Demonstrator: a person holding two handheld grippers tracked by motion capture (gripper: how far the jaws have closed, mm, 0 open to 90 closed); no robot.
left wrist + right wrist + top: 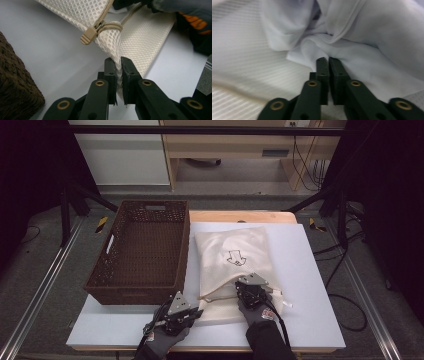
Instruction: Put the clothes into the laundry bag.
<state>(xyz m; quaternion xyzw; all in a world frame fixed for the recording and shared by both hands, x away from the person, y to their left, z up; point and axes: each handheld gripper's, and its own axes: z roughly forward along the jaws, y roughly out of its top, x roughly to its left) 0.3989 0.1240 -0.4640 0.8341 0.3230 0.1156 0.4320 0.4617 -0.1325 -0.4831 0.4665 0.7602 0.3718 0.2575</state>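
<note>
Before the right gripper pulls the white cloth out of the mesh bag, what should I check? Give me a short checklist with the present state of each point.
1. Left gripper holds the mesh bag at its corner: ok, jaws pinch the mesh.
2. Bag mouth is open: ok, the zipper pull sits at the pinched corner and the right gripper is inside.
3. Right gripper has the white cloth: cannot tell, the jaws are nearly together at a fold but no cloth shows between them.
4. Cloth free of the zipper: cannot tell.
5. Basket has room for the cloth: ok, nothing shows inside.
6. Bag lies fully on the table: ok.
</note>
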